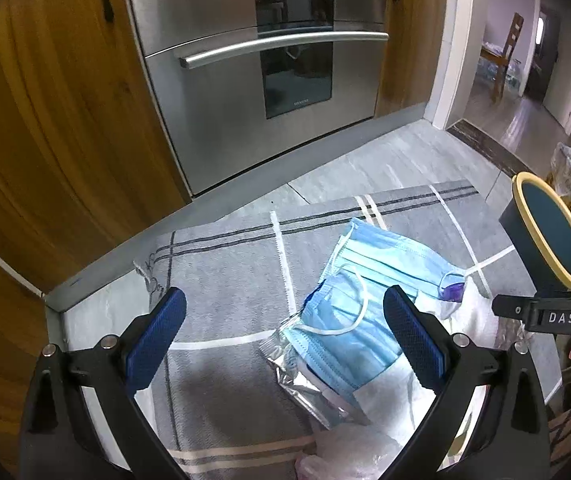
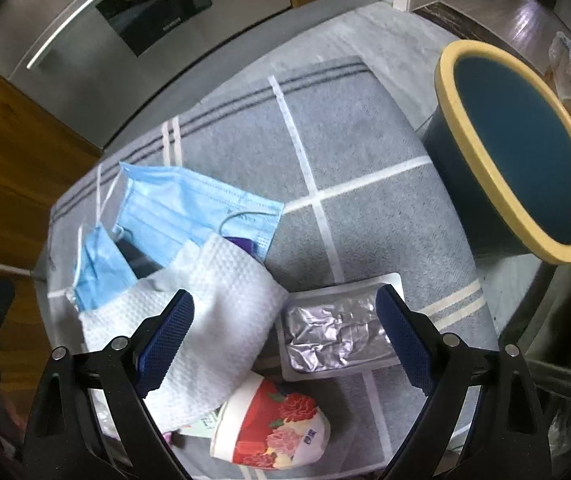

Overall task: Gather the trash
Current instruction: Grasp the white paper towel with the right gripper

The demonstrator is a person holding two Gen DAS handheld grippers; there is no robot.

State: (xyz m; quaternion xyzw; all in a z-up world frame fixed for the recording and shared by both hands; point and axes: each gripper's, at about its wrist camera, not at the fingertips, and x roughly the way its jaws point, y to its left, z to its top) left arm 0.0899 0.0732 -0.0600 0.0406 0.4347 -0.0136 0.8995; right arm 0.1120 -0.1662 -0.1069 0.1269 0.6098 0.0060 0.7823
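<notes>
Trash on grey striped mat (image 2: 365, 208): two blue face masks (image 2: 189, 208), white textured wipe (image 2: 225, 320), crumpled foil tray (image 2: 337, 336), floral paper cup (image 2: 277, 428) lying sideways. Dark bin (image 2: 521, 160), yellow rim, nothing visible inside. Left gripper (image 1: 285, 336) and right gripper (image 2: 285, 340) gape wide, holding nothing.
</notes>
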